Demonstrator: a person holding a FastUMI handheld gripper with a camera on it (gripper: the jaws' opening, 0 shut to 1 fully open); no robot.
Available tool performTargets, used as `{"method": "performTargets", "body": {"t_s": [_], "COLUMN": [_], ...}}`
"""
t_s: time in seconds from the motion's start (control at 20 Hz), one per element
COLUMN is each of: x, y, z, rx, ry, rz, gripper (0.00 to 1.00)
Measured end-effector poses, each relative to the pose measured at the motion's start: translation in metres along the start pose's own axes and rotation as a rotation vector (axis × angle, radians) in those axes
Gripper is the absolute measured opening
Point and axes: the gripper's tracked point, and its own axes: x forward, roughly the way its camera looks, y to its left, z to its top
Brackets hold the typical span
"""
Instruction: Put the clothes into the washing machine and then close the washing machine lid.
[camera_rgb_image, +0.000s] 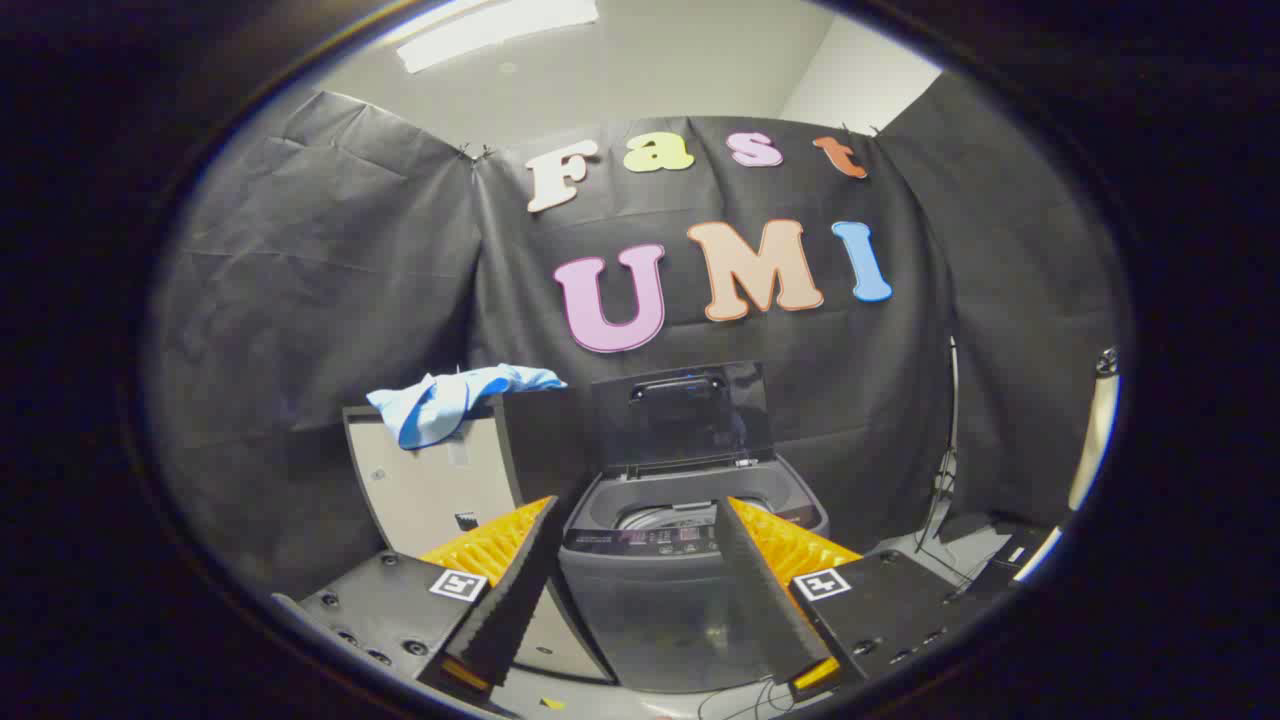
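Ridged rubbery pads line the inner faces of the gripper (635, 590), and right now its two fingers are spread wide with nothing between them, so nothing's grabbed yet. Just beyond the fingers sits the washing machine (680, 590), drum visible and its lid (682, 415) standing upright at the back, so that part's ready to go. The clothes (455, 400), a light blue bundle, are draped over the top of a box-like stand (430, 480) just beside the washer on its left, further back than the machine's front. My take for doing this step well: swing left and up toward the bundle, come down on a thick fold near the middle, not a loose corner, and pinch firmly so it doesn't slip on the way over to the drum. Behind everything hangs the black cloth wall (300, 300).
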Motion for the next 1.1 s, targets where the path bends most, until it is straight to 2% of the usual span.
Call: {"method": "performTargets", "body": {"t_s": [0.2,0.65,1.1], "x": [-0.003,-0.004,0.010], "y": [0.004,0.016,0.012], "z": [-0.004,-0.008,-0.004], "rx": [-0.051,-0.033,-0.011], "ry": [0.002,-0.004,0.020], "rz": [-0.001,0.019,-0.067], "gripper": [0.95,0.95,0.95]}}
